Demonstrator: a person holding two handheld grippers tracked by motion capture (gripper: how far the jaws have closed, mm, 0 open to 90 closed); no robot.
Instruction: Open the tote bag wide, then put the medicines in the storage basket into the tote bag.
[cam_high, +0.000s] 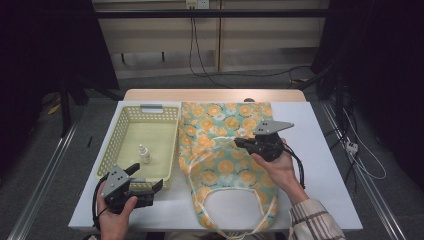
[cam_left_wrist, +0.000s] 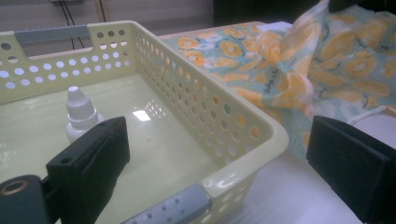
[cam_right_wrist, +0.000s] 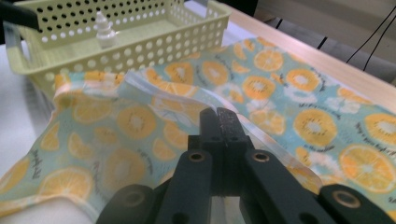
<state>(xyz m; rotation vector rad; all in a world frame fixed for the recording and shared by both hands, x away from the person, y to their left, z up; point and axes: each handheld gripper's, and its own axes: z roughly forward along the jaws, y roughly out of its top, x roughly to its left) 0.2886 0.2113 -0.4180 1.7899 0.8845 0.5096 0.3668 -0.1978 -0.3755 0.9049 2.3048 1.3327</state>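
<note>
Bag (cam_high: 225, 145) edge pinched by right gripper (cam_high: 241, 143), mouth barely lifted; left gripper (cam_high: 148, 178) gapes empty, bottle (cam_high: 144, 154) waits in basket (cam_high: 116, 140).

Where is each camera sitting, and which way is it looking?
High view: above the person's side, looking forward and down on the table; both hands with left gripper and right gripper show.
Left gripper view: on the left gripper, looking over the yellow basket; open jaws show.
Right gripper view: on the right gripper, jaws shut on the orange-print bag.
All three views share basket, dropper bottle and bag.
</note>
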